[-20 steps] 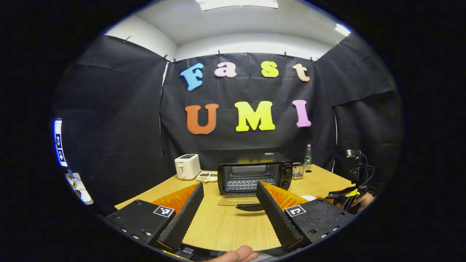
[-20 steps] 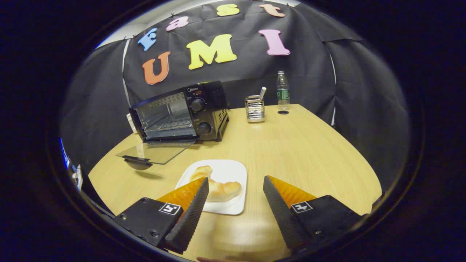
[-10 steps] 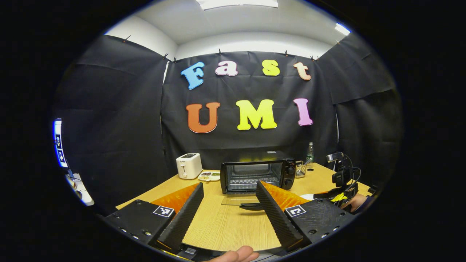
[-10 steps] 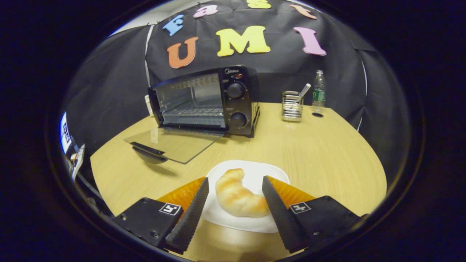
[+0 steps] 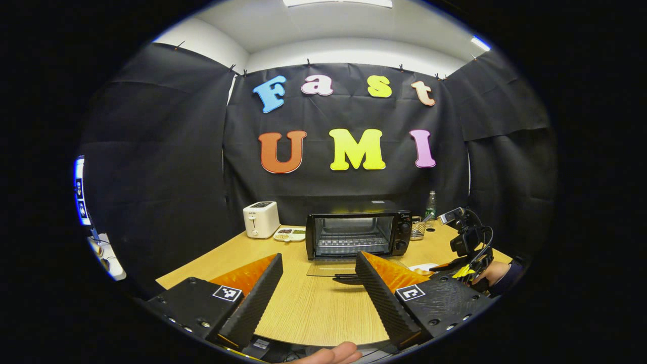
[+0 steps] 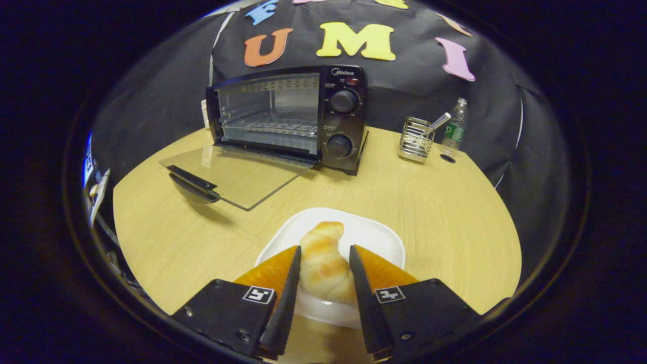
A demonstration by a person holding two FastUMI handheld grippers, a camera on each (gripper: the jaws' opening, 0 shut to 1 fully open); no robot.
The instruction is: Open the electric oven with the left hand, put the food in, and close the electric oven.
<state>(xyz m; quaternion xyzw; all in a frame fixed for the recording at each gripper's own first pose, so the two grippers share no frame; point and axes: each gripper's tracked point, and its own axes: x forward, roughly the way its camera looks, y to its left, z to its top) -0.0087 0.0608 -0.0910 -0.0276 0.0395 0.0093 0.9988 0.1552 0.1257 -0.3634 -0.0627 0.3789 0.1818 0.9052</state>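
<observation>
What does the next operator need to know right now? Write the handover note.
Left gripper: open, holding nothing, above the table, facing the oven.
Right gripper: fingers on both sides of the croissant on the white plate; firm grip cannot be confirmed.
Electric oven: glass door folded down flat, rack empty.
Done: oven opened.
Left: lift croissant, put it on the rack, close the door.

One electric oven (image 6: 288,116) with two knobs (image 6: 342,101), one croissant (image 6: 323,260) and one white plate (image 6: 376,237) are on the table. Behind stand one toaster (image 5: 260,219), one bottle (image 6: 455,129) and one wire holder (image 6: 415,139).
</observation>
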